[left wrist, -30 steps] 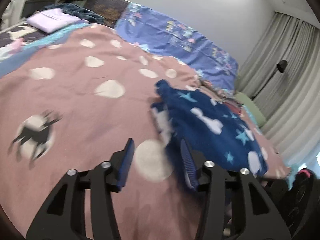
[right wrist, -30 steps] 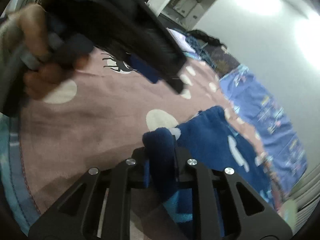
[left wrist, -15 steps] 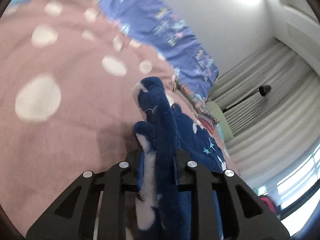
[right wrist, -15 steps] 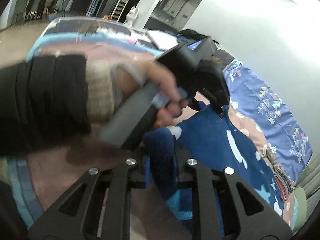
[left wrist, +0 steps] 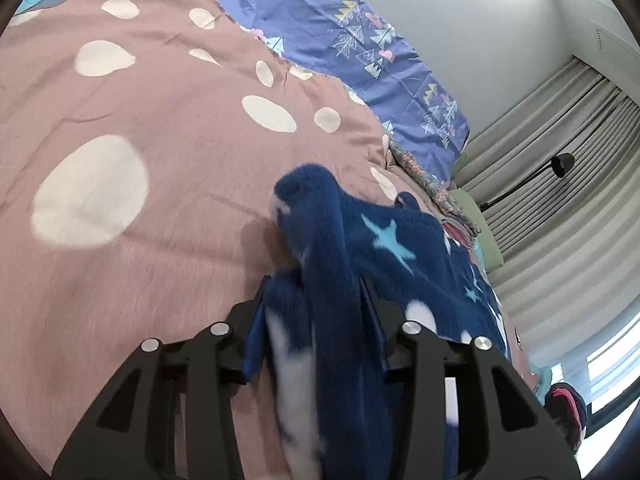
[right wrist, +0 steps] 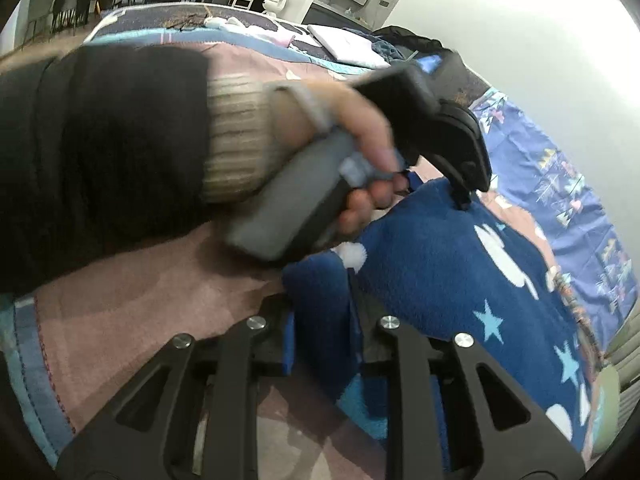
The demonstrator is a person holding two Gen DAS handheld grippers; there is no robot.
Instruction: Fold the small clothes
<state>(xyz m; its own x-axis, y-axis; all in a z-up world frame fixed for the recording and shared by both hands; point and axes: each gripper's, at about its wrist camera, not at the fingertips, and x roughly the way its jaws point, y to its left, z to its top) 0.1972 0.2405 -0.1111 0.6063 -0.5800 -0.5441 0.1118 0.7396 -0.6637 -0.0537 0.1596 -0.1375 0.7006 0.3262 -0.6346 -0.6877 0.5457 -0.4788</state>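
Observation:
A small navy fleece garment (left wrist: 384, 248) with light blue stars and white shapes lies on a pink bedspread (left wrist: 160, 128) with cream spots. My left gripper (left wrist: 316, 312) is shut on a bunched edge of the garment. My right gripper (right wrist: 322, 320) is shut on another edge of the same garment (right wrist: 460, 280). In the right wrist view the left gripper (right wrist: 464, 196) and the hand holding it sit just above the garment's far edge.
A purple patterned sheet (left wrist: 360, 48) lies beyond the bedspread. A stack of folded clothes (left wrist: 460, 216) sits near a green cushion by grey curtains (left wrist: 560, 160). A floor lamp (left wrist: 560, 164) stands there. A white folded item (right wrist: 344, 44) lies at the bed's far end.
My left gripper was open beside the garment a second ago; it has closed on the garment's edge. The right gripper has kept its hold throughout.

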